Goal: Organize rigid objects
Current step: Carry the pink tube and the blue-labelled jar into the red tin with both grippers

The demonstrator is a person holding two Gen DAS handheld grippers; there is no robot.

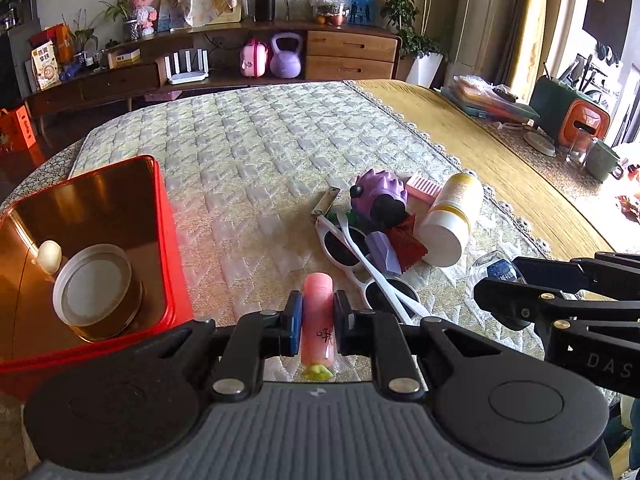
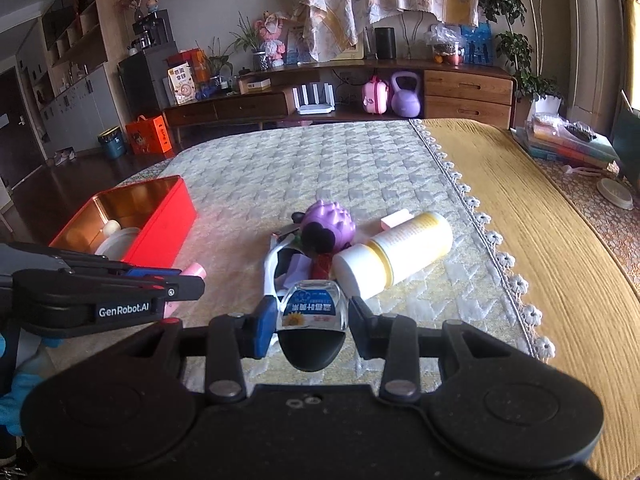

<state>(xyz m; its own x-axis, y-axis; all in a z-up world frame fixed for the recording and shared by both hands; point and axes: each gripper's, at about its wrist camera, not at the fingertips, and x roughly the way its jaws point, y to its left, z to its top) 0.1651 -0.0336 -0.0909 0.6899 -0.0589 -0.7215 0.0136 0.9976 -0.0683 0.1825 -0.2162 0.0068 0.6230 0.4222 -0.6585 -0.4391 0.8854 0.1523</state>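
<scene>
My left gripper (image 1: 317,322) is shut on a pink tube (image 1: 318,312) that points away from me above the quilt. The red tin box (image 1: 168,240) stands at its left, holding a round lidded jar (image 1: 96,290) and a small cream egg-shaped thing (image 1: 49,256). My right gripper (image 2: 312,316) is shut on a small clear bottle with a black cap (image 2: 313,312). Beyond it lies a pile: a white and yellow bottle (image 2: 396,254), a purple toy (image 2: 328,226), white sunglasses (image 1: 360,256), a pink comb (image 1: 425,189) and a nail clipper (image 1: 326,201).
A quilted mat (image 1: 260,152) covers the table, with a yellow cloth (image 1: 500,168) on its right. Books, a green mug (image 1: 602,160) and an orange container stand at the far right. A wooden sideboard with a purple kettlebell (image 1: 285,56) runs behind.
</scene>
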